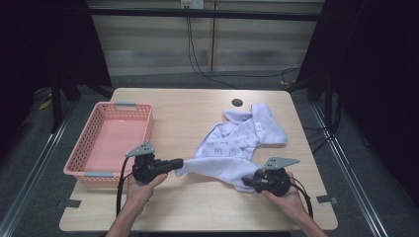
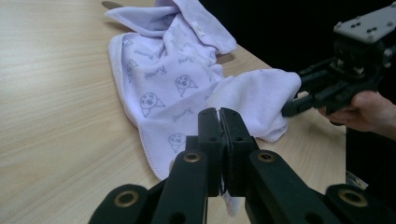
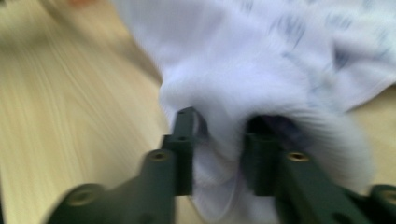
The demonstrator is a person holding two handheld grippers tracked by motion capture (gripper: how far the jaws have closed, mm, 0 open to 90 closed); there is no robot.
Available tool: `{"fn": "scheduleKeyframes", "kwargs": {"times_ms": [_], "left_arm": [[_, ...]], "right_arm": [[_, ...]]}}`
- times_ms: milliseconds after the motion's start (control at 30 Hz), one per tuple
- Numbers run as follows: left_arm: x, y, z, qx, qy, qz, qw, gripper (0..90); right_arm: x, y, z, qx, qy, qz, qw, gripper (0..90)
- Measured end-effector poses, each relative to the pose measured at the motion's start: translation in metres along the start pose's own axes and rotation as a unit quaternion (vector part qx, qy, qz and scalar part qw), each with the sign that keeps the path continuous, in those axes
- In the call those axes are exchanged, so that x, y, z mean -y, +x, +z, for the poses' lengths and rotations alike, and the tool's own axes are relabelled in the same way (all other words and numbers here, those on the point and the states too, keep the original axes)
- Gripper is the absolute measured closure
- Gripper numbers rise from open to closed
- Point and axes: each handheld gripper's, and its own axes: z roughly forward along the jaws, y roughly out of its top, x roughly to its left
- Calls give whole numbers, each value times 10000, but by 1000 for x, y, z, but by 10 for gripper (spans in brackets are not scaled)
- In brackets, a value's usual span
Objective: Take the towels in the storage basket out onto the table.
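Your left gripper [image 1: 179,162] and right gripper [image 1: 245,182] each clench the lilac cloth [image 1: 232,143] (printed) near the tabletop's [image 1: 197,106] front edge.

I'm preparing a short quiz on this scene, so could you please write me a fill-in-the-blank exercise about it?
1. Both tools grip the pale purple ____.
2. The pink basket sits on the table's ____ side.
3. The left tool has its jaws ____ on the fabric.
4. The basket holds ____.

Missing words: garment; left; shut; nothing
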Motion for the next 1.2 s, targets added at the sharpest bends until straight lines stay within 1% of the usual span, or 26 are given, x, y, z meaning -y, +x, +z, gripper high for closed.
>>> {"fn": "scheduleKeyframes", "kwargs": {"times_ms": [33, 67, 100, 167, 267, 333, 433, 467, 533, 633, 667, 700, 733, 767, 800, 867, 900, 967, 1033, 1100, 1133, 1167, 1200], "left_arm": [[-3, -2, -2, -4, -50, 38, 10000, 884], [-6, -5, -4, 20, -105, 69, 9999, 884], [-10, -7, -6, 20, -158, 161, 9997, 885], [-19, -11, -9, 54, -274, 232, 9993, 886], [-38, -16, -11, 89, -502, 301, 9982, 887], [-55, -21, -9, 117, -633, 408, 9971, 887], [-87, -31, -5, 68, -759, 665, 9949, 888], [-98, -34, -5, 18, -786, 742, 9941, 889], [-119, -38, -6, 5, -893, 864, 9922, 889], [-151, -44, -9, -63, -983, 1037, 9897, 890], [-158, -46, -10, -89, -1010, 1075, 9890, 890], [-167, -48, -11, -103, -1073, 1124, 9878, 890], [-167, -48, -11, -103, -1073, 1124, 9878, 891], [-184, -53, -13, -120, -1179, 1193, 9858, 890], [-193, -56, -16, -116, -1241, 1260, 9842, 891], [-211, -65, -22, -163, -1341, 1358, 9815, 890], [-220, -70, -25, -157, -1383, 1441, 9797, 891], [-236, -85, -35, -117, -1534, 1625, 9746, 891], [-251, -102, -46, -135, -1691, 1863, 9677, 891], [-259, -117, -57, -85, -1821, 1988, 9629, 890], [-260, -123, -61, -97, -1838, 2054, 9612, 891], [-258, -127, -65, -119, -1816, 2117, 9602, 891], [-254, -128, -67, -59, -1805, 2101, 9608, 890]], "right_arm": [[-5, -2, -7, -65, -155, 42, 9998, 817], [-10, -3, -15, -76, -283, 73, 9995, 843], [-16, -5, -23, -59, -423, 87, 9991, 848], [-27, -10, -41, -31, -712, 148, 9974, 855], [-47, -21, -66, 141, -1058, 185, 9941, 857], [-62, -28, -81, 240, -1213, 182, 9922, 858], [-89, -37, -97, 430, -1395, 122, 9892, 860], [-98, -39, -102, 493, -1467, 89, 9879, 860], [-116, -45, -112, 601, -1583, 29, 9856, 859], [-144, -55, -128, 702, -1787, 5, 9814, 860], [-152, -57, -133, 753, -1837, -42, 9801, 859], [-158, -58, -137, 765, -1882, -64, 9791, 859], [-167, -60, -142, 778, -1949, -72, 9777, 859], [-176, -60, -148, 822, -2028, -117, 9757, 859], [-184, -60, -154, 822, -2122, -135, 9737, 859], [-201, -58, -169, 859, -2278, -245, 9696, 859], [-209, -56, -178, 852, -2373, -310, 9672, 859], [-225, -49, -198, 872, -2561, -438, 9617, 859], [-238, -39, -218, 903, -2763, -610, 9549, 859], [-247, -28, -236, 872, -2938, -741, 9490, 860], [-249, -22, -243, 851, -2993, -784, 9471, 860], [-247, -18, -248, 804, -2998, -827, 9470, 860], [-243, -14, -249, 791, -2941, -893, 9483, 860]]}}
